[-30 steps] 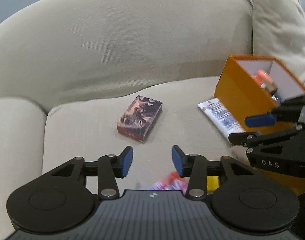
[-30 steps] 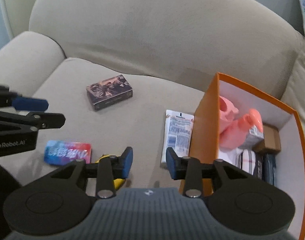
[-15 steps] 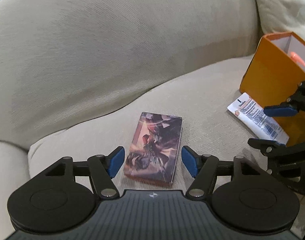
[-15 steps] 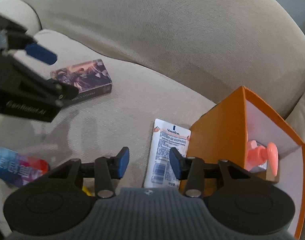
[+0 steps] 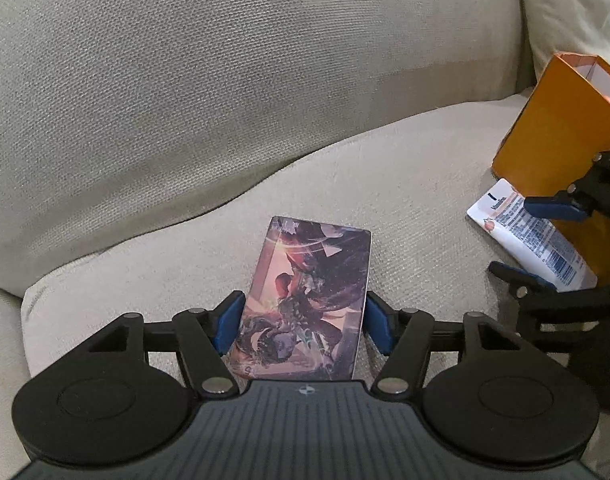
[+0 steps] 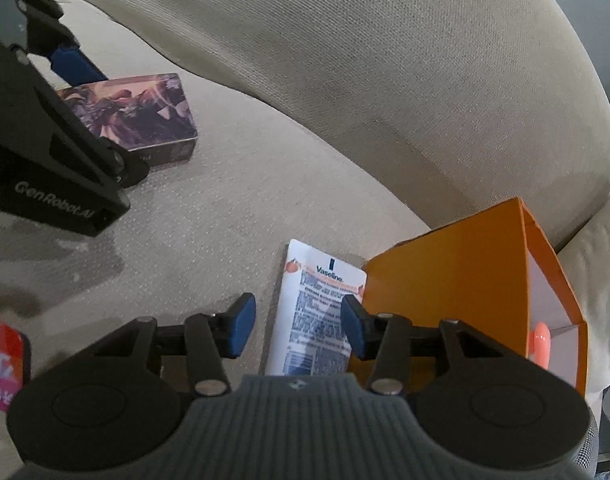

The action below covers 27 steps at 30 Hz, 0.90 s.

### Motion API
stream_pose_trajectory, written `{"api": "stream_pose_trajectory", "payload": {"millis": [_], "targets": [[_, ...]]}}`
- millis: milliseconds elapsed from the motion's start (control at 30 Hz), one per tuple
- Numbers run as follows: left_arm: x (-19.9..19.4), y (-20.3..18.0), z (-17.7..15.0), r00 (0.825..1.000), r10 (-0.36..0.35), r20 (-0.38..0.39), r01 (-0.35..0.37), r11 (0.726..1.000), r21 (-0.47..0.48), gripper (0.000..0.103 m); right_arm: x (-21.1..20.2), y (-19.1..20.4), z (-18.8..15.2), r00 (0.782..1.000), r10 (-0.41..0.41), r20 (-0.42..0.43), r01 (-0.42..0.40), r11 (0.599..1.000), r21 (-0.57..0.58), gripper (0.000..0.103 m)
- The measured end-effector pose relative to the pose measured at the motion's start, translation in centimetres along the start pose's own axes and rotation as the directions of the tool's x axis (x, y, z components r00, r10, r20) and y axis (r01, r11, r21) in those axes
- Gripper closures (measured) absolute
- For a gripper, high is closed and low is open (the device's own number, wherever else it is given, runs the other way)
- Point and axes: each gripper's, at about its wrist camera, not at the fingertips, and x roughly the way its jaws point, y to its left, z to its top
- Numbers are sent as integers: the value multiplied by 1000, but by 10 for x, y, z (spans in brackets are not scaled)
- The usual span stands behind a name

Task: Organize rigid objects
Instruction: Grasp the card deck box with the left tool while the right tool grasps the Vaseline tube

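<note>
A card box (image 5: 313, 280) with dark fantasy art lies flat on the beige sofa seat (image 5: 405, 184). My left gripper (image 5: 303, 320) straddles it, one blue pad beside each long edge, and its jaws are closing. The same box (image 6: 145, 108) shows in the right wrist view under the left gripper (image 6: 97, 116). A white Vaseline tube (image 6: 321, 300) lies against the orange box (image 6: 457, 272). My right gripper (image 6: 297, 330) hangs open just above the tube, with its right pad over the tube's edge. From the left wrist view, the right gripper (image 5: 527, 240) stands over the tube (image 5: 545, 248).
The orange box (image 5: 557, 128) stands open-topped at the seat's right, with a pink item (image 6: 541, 344) inside. A red and pink packet (image 6: 3, 364) lies at the seat's front left. The sofa back rises close behind, and a cushion (image 5: 569, 8) leans at the right.
Both grippers dropped toward the seat. The left one opened wider and came down around the card box. The right one opened a little and moved over the Vaseline tube.
</note>
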Motion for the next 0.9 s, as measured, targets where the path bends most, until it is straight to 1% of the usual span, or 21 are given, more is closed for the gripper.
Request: {"api": "stream_pose_trajectory", "payload": {"millis": [100, 200, 300, 367, 433, 467, 533, 567, 633, 667, 733, 767, 800, 867, 900], "targets": [[-3, -2, -1, 1000, 13, -17, -13, 1000, -19, 32, 2, -3, 1, 1000, 7, -4, -7, 1000, 19, 59], [-6, -3, -3, 999, 11, -37, -13, 999, -45, 33, 4, -6, 0, 1000, 8, 6, -8, 1000, 11, 72], [-14, -2, -12, 999, 5, -48, -8, 997, -75, 34, 3, -12, 0, 999, 28, 18, -29, 1000, 12, 79], [-18, -3, -17, 998, 5, -55, -11, 995, -95, 34, -1, -17, 1, 999, 40, 23, -41, 999, 27, 81], [-23, -3, -23, 998, 11, -63, -18, 994, -111, 34, -11, -24, -1, 997, 74, 38, -76, 995, 64, 84], [-25, -3, -27, 997, 14, -69, -22, 992, -122, 34, -22, -24, -3, 995, 89, 52, -93, 992, 80, 85], [-28, -4, -30, 997, 18, -81, -29, 990, -137, 34, -39, -25, -2, 983, 150, 101, -162, 980, 114, 87], [-29, -4, -32, 996, 23, -88, -35, 989, -146, 34, -47, -29, -1, 974, 189, 123, -206, 969, 137, 87], [-31, -5, -34, 995, 29, -97, -44, 986, -160, 34, -59, -39, -1, 941, 292, 174, -324, 924, 202, 87], [-32, -5, -35, 995, 29, -100, -46, 985, -166, 34, -61, -45, -1, 918, 346, 196, -387, 890, 241, 87], [-33, -4, -38, 995, 28, -98, -46, 983, -179, 33, -59, -56, -2, 878, 428, 216, -477, 822, 311, 87], [-33, -5, -38, 995, 27, -94, -45, 982, -184, 33, -54, -60, -3, 869, 447, 210, -494, 802, 335, 87], [-33, -5, -39, 996, 27, -89, -43, 981, -191, 33, -49, -64, -5, 871, 450, 197, -491, 795, 356, 87], [-32, -5, -38, 996, 29, -86, -46, 979, -200, 32, -40, -70, -6, 882, 438, 171, -470, 798, 378, 86], [-32, -5, -37, 996, 31, -85, -48, 978, -202, 32, -35, -74, -7, 880, 447, 162, -473, 788, 395, 86]]}}
